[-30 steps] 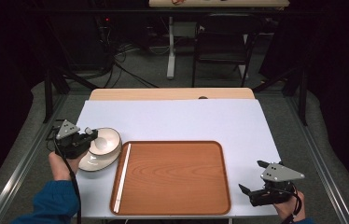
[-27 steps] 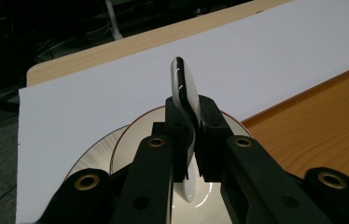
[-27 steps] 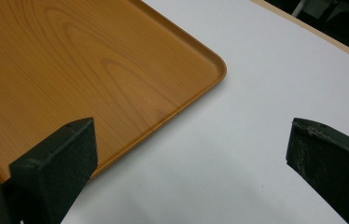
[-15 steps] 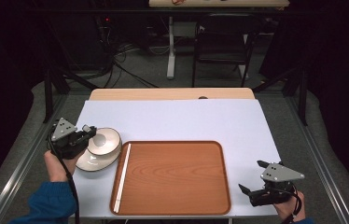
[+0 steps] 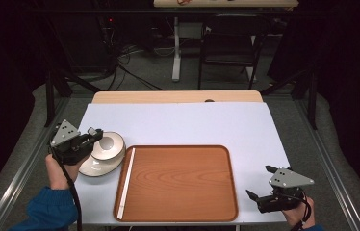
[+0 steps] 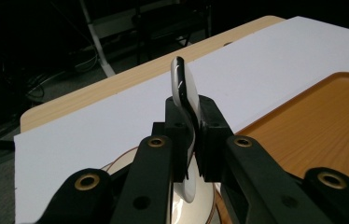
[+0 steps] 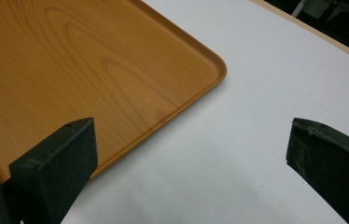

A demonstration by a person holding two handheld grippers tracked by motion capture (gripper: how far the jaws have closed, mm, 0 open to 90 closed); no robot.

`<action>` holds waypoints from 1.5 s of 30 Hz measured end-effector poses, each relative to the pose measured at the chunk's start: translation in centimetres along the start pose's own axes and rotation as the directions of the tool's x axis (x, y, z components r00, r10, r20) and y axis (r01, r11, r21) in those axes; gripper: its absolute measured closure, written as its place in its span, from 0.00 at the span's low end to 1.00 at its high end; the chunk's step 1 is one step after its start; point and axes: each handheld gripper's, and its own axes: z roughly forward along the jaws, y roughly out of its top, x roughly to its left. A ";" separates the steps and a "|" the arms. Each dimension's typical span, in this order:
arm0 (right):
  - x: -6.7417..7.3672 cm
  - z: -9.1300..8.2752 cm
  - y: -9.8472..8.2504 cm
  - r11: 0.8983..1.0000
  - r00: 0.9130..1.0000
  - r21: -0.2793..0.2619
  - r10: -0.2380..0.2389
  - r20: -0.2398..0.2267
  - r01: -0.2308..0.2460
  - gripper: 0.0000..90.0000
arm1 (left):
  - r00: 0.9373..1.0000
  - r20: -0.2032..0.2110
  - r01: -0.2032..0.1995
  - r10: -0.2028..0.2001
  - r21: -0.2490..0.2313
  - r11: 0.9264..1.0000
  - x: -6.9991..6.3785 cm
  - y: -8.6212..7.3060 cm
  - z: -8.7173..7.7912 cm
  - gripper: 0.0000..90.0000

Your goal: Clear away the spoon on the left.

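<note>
White bowl (image 6: 183, 88) rim pinched in left tongs (image 6: 191, 135), base hidden, right tongs (image 7: 189, 154) agape, empty

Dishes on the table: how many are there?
2. A cream bowl, upside down, gripped at its rim by the left hand-held gripper, and a plate under it, left of the wooden tray.
</note>
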 end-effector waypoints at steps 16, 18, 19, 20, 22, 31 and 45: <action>0.0 0.0 0.0 1.000 1.000 0.000 0.000 -0.001 0.000 0.02 | 0.990 0.139 -0.025 0.023 0.010 1.000 -2.0 1.1 0.0 0.94; 0.0 0.0 0.0 1.000 1.000 0.000 -0.001 0.000 0.001 0.02 | 0.986 0.165 -0.035 0.030 0.029 0.999 -2.2 1.2 0.1 0.94; 0.0 0.0 0.0 1.000 1.000 0.001 -0.002 0.001 0.002 0.02 | 0.985 0.172 -0.038 0.032 0.033 0.999 -2.4 1.2 0.2 0.94; 0.0 0.0 0.0 1.000 1.000 0.001 -0.003 0.000 0.003 0.02 | 0.982 0.185 -0.040 0.032 0.043 0.998 -2.5 1.2 0.3 0.94; 0.0 0.0 0.0 1.000 1.000 0.001 -0.002 0.000 0.002 0.02 | 0.979 0.199 -0.049 0.038 0.051 0.998 -2.7 1.2 0.5 0.94; 0.0 0.0 0.0 1.000 1.000 0.000 -0.002 -0.001 0.002 0.02 | 0.964 0.263 -0.061 0.036 0.087 0.994 -3.4 1.1 1.0 0.94; 0.1 0.0 0.0 1.000 1.000 0.002 -0.002 -0.001 0.002 0.02 | 0.936 0.351 -0.064 0.005 0.156 0.986 -3.9 0.8 2.1 0.94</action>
